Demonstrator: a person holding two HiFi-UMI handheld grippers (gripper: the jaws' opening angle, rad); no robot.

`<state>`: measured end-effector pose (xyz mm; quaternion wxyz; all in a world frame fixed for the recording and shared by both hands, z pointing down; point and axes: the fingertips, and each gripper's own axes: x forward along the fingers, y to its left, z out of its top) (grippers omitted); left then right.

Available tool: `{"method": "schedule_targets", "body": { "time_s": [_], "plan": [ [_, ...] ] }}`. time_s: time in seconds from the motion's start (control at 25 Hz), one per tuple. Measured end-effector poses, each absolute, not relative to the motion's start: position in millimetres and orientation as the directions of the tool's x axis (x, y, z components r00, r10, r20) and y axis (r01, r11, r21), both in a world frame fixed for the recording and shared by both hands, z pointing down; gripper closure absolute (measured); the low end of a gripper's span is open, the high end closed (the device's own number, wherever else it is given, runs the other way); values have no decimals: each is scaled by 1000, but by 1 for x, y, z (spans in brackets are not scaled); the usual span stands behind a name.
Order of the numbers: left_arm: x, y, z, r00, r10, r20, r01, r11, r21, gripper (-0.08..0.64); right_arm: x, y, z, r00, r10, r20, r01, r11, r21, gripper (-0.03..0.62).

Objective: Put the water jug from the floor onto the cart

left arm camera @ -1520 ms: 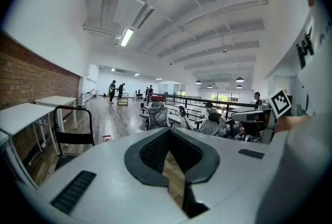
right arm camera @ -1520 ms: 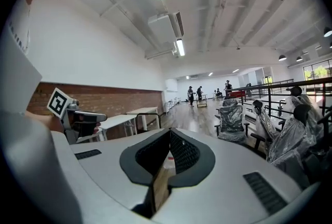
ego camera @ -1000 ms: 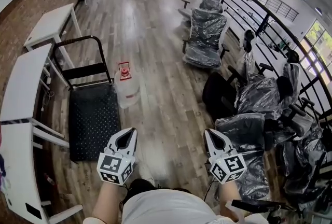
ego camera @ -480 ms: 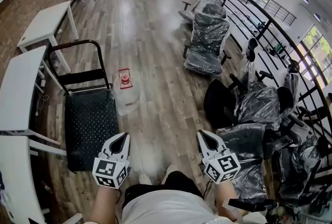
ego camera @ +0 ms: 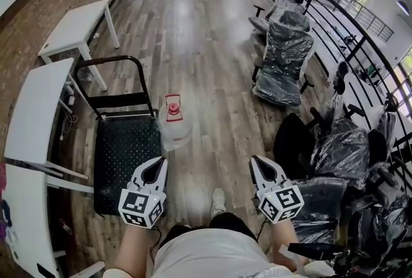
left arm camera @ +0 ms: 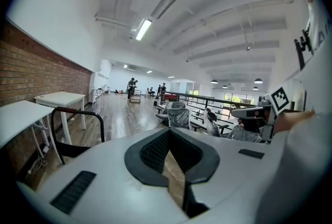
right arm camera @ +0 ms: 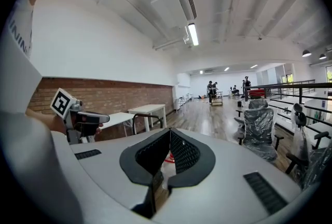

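1. Wood-plank floor (ego camera: 212, 77) fills the head view. A clear plastic water jug with a red cap (ego camera: 174, 127) stands upright on it at centre frame, just beside the right edge of the black flat cart with a looped handle (ego camera: 125, 154). White desks (ego camera: 38, 109) line the left edge and plastic-wrapped office chairs (ego camera: 283, 64) the right. The left tool (ego camera: 154, 167) and right tool (ego camera: 261, 167) hover low in the frame, apart from the jug.
2. Left gripper view: the left tool (left arm camera: 168, 132) has its jaws pressed together at the tips, with nothing between them. The cart's handle (left arm camera: 78, 112) stands at left.
3. Right gripper view: the right tool (right arm camera: 169, 132) is likewise pressed together and empty. The jug's red cap (right arm camera: 168, 158) shows beyond it, and the left tool (right arm camera: 85, 119) sits at left.
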<state>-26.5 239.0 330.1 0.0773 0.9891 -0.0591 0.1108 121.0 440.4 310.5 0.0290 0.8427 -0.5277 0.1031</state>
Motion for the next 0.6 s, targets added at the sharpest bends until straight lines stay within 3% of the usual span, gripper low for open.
{"method": "schedule_targets", "body": {
  "time_s": [0.36, 0.6],
  "plan": [
    [76, 201, 317, 952, -221, 211, -266, -939, 217, 560, 252, 388, 304, 321, -929, 186, -933, -344, -106, 589],
    [97, 176, 320, 903, -345, 256, -392, -906, 159, 560, 304, 332, 309, 197, -963, 187, -967, -222, -124, 589]
  ]
}}
